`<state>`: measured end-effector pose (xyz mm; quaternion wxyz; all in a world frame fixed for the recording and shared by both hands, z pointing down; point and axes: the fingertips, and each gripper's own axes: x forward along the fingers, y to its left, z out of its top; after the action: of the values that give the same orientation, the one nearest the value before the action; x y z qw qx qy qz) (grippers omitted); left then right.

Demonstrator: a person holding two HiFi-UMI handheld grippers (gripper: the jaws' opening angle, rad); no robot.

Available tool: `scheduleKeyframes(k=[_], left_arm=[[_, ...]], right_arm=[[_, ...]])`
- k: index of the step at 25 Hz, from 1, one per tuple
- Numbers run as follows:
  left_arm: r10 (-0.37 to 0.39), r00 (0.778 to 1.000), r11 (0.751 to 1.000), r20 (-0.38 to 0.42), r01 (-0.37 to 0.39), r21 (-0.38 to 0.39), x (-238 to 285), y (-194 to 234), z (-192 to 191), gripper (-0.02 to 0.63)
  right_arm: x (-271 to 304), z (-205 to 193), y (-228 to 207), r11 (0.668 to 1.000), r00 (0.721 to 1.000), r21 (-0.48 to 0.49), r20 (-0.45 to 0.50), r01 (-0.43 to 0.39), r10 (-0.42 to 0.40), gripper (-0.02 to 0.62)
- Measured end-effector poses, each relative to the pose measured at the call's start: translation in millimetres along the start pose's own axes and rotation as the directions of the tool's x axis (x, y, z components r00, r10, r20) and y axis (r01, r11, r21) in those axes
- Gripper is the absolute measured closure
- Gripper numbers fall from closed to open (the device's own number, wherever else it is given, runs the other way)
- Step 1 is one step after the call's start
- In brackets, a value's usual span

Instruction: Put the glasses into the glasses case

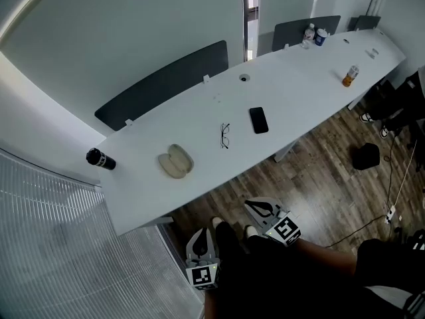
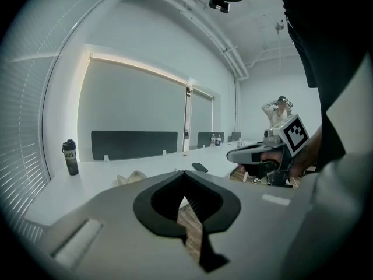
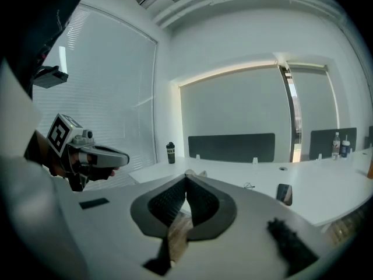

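Fingers on our left gripper and right gripper are pressed together and empty, well short of the desk. We count one pair of glasses, lying ahead of the right fingers, and one open glasses case, ahead of the left. We judge the glasses light, thin and fragile, best pinched at the bridge or a temple, never the lenses.

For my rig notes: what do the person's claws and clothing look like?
The left claw and right claw are pale grey shells with black ribbed pads. Each carries a white cube with black square markers. The person wears dark clothing.
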<state>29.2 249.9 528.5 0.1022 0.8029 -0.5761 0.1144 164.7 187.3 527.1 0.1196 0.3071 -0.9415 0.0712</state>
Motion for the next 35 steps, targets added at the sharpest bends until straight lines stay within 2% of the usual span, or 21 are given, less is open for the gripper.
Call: scheduleKeyframes(k=[6, 15, 17, 19, 24, 27, 30, 32, 35], left_arm=[[-0.054, 0.998, 0.998, 0.033, 0.055, -0.016, 44.4, 28.0, 11.5, 0.598], [-0.145, 0.988, 0.989, 0.045, 0.146, -0.023, 108.7, 90.8, 43.0, 0.598], [-0.157, 0.986, 0.988, 0.048, 0.158, 0.001, 116.4, 104.8, 38.7, 0.598], [-0.156, 0.987, 0.988, 0.043, 0.156, 0.006, 122.1, 121.3, 33.3, 0.598], [-0.148, 0.989, 0.987, 0.023, 0.149, -0.056, 132.0, 158.0, 20.0, 0.598], [-0.146, 0.989, 0.986, 0.011, 0.146, -0.080, 136.4, 173.4, 14.7, 0.598], [-0.150, 0.989, 0.986, 0.009, 0.151, -0.073, 146.4, 188.1, 16.8, 0.598], [-0.141, 0.990, 0.986, 0.016, 0.142, -0.093, 151.9, 194.4, 24.2, 0.598], [-0.095, 0.996, 0.987, 0.000, 0.094, -0.128, 156.2, 201.8, 32.8, 0.598]], right_arm=[[35.4, 4.9, -17.5, 1.000, 0.999, 0.007, -0.033, 0.022, -0.022, 0.588], [109.3, 41.2, -44.9, 0.998, 0.997, -0.015, -0.047, 0.066, -0.066, 0.588], [129.3, 45.8, -46.1, 0.998, 0.997, -0.011, -0.055, 0.060, -0.060, 0.588], [148.3, 49.4, -43.7, 0.999, 0.997, -0.011, -0.067, 0.048, -0.049, 0.588], [179.2, 53.0, -34.4, 1.000, 0.993, -0.006, -0.121, 0.008, -0.008, 0.588], [187.8, 52.6, -36.4, 1.000, 0.988, 0.002, -0.152, 0.011, -0.011, 0.588], [197.2, 50.3, -42.8, 0.999, 0.986, 0.027, -0.166, 0.023, -0.019, 0.588], [201.0, 47.4, -46.7, 0.998, 0.984, 0.055, -0.176, 0.005, 0.005, 0.588], [207.6, 41.0, -55.9, 0.997, 0.980, 0.076, -0.195, -0.031, 0.045, 0.588]])
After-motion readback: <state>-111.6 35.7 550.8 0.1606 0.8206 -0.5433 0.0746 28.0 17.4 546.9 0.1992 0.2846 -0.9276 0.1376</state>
